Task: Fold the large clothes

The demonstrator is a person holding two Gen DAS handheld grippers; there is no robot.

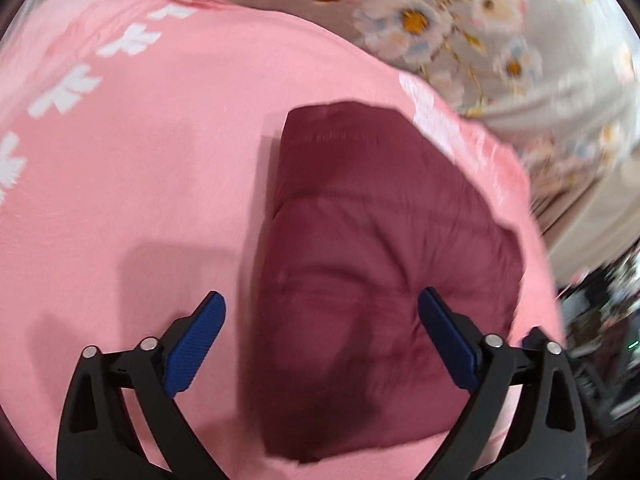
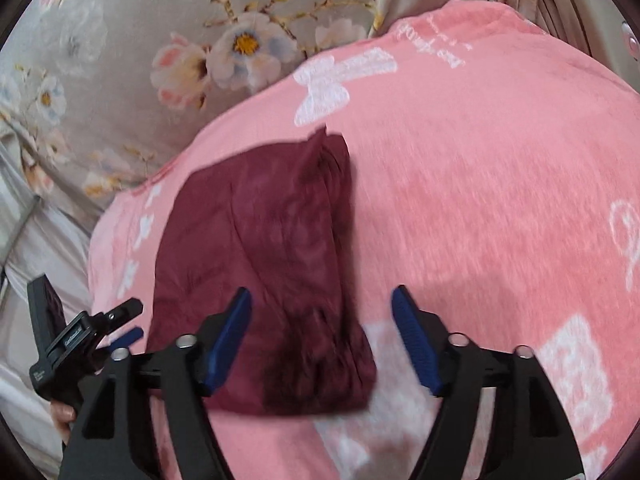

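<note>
The left hand-held gripper [image 1: 322, 318] hangs over the folded dark maroon garment [image 1: 360, 264], its blue-padded fingers spread wide and pinching nothing. The right hand-held gripper [image 2: 321, 320] is likewise spread above the near edge of the same garment, nothing between its pads. The garment lies as a compact, wrinkled rectangle on a pink fleece blanket with white printed motifs [image 1: 132, 160]. Beyond the blanket, past the garment, lies a grey floral-printed sheet [image 2: 132, 52].

Black tool [image 1: 320, 336] frames, blue ribbed pads, silver screws, seemingly.
</note>
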